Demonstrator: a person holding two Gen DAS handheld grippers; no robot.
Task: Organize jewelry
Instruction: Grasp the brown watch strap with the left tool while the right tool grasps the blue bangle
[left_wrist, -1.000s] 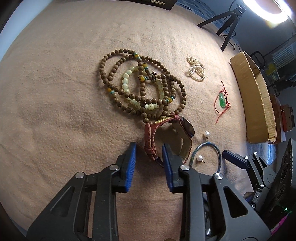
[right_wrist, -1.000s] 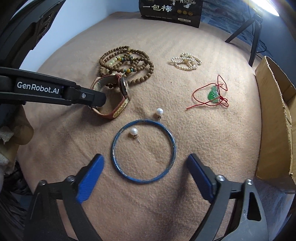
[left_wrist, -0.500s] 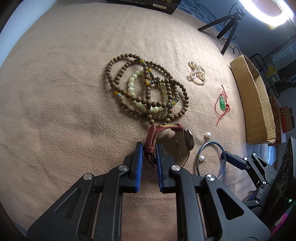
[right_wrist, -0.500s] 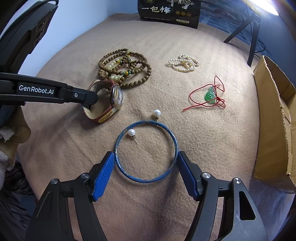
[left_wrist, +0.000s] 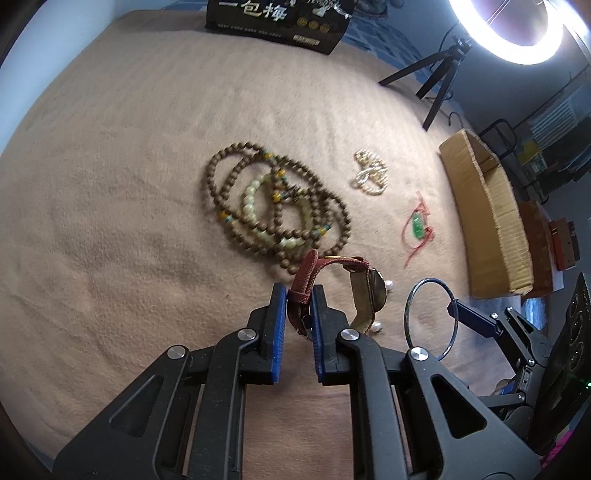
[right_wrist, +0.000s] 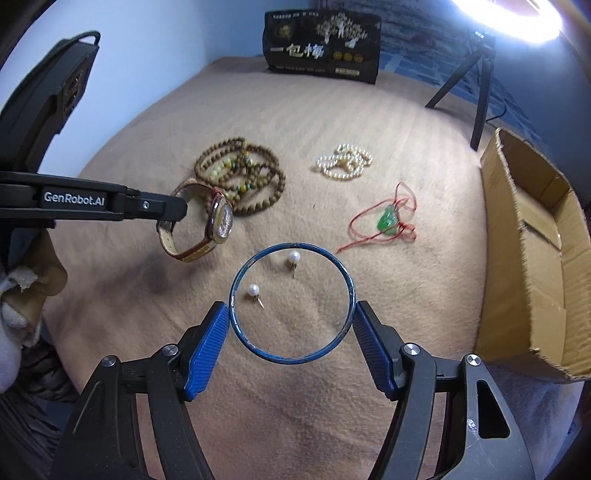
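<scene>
My left gripper (left_wrist: 298, 295) is shut on the red-brown strap of a wristwatch (left_wrist: 373, 291), which hangs lifted above the tan blanket (left_wrist: 110, 221). In the right wrist view the watch (right_wrist: 218, 221) dangles from that gripper's fingertips (right_wrist: 173, 210). My right gripper (right_wrist: 291, 325) is shut on a thin blue bangle (right_wrist: 291, 358), its pads pressing the ring's two sides, raised off the blanket. Two pearl earrings (right_wrist: 255, 290) (right_wrist: 294, 256) lie below, seen through the ring. Wooden and pale green bead bracelets (left_wrist: 273, 206) lie in a pile beyond.
A pearl bracelet (right_wrist: 345, 162) and a green pendant on red cord (right_wrist: 388, 221) lie further back. An open cardboard box (right_wrist: 535, 258) stands at the right edge. A black packet (right_wrist: 321, 48) and a ring-light tripod (right_wrist: 480, 85) stand at the far end.
The left gripper shut on the watch strap and lifted the watch. The right gripper shut on the blue bangle and raised it off the blanket, leaving the earrings behind.
</scene>
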